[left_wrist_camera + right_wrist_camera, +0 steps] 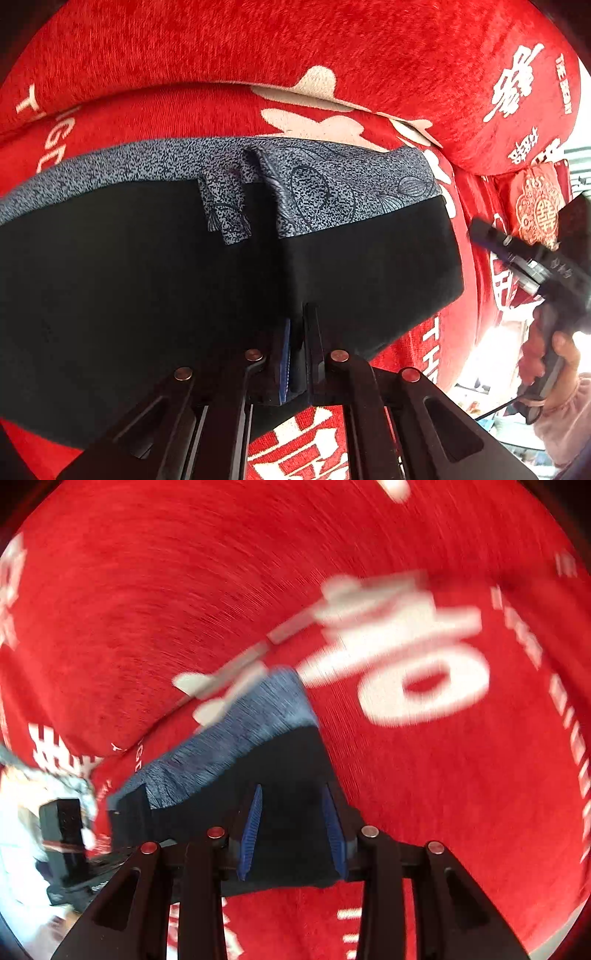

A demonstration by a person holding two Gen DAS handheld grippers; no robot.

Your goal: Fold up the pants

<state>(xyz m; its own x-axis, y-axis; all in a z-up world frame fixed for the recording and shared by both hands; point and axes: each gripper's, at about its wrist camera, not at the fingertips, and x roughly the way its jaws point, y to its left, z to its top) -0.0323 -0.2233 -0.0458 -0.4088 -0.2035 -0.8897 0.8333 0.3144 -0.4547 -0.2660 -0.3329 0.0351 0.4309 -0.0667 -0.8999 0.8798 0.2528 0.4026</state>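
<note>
The pants (147, 280) are black with a grey speckled waistband (325, 184) and lie folded on a red sofa cover. My left gripper (297, 354) is shut on the black near edge of the pants. In the right wrist view the pants (288, 775) show blurred, with the grey band (240, 731) toward the far side. My right gripper (293, 830) is open, its blue pads (253, 827) spread over the black cloth at the near corner. The right gripper (532, 266) also shows in the left wrist view, at the right, held in a hand.
A red sofa cover (258, 44) with white lettering lies under and behind the pants. A red embroidered cushion (535, 206) sits at the right. The left gripper's body (66, 834) shows at the lower left of the right wrist view.
</note>
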